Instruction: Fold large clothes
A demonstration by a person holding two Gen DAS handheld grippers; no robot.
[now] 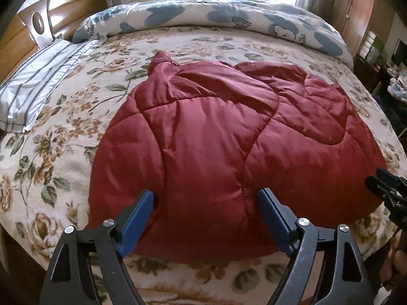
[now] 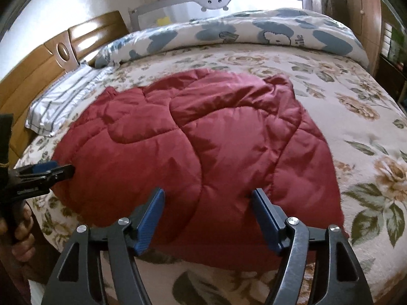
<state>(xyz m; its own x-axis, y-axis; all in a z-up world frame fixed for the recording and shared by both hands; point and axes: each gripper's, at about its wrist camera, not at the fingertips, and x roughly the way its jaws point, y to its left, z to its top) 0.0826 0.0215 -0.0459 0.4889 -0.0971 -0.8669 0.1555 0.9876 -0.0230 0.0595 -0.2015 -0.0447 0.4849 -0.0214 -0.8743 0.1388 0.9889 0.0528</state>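
A dark red quilted padded jacket (image 1: 216, 132) lies spread on the floral bedspread (image 1: 51, 152); it also fills the middle of the right wrist view (image 2: 203, 139). My left gripper (image 1: 206, 198) is open, its blue fingers astride the jacket's near hem, nothing held. My right gripper (image 2: 207, 198) is open too, over the near hem further right. The right gripper shows at the right edge of the left wrist view (image 1: 381, 180). The left gripper shows at the left edge of the right wrist view (image 2: 51, 170), at the jacket's left edge.
A striped pillow (image 1: 38, 86) lies at the left by the wooden headboard (image 1: 23, 33). A rolled white and blue duvet (image 1: 216, 15) runs along the far side of the bed. A wooden wardrobe (image 1: 361, 7) and cluttered shelves (image 1: 391, 71) stand at the right.
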